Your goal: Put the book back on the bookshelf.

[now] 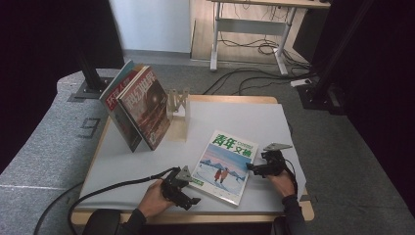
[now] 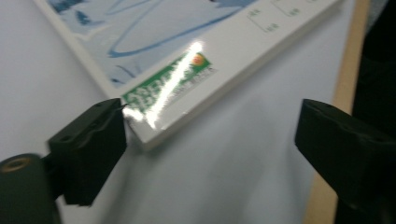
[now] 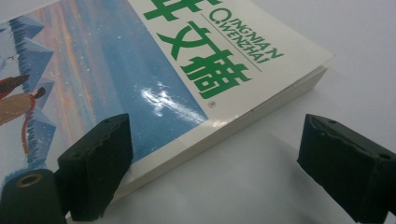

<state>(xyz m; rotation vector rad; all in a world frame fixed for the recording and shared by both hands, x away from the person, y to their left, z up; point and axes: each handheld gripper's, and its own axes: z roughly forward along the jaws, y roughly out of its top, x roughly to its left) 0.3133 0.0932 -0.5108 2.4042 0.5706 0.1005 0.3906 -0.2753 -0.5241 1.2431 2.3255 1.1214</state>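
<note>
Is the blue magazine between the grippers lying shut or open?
Shut and flat. The blue magazine lies cover up on the table, and the right gripper view shows its page block closed under the cover.

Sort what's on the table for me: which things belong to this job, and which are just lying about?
In the job: flat magazine; left gripper at its near corner; right gripper at its right edge, both open.

Lying about: two leaning magazines; wooden rack.
</note>
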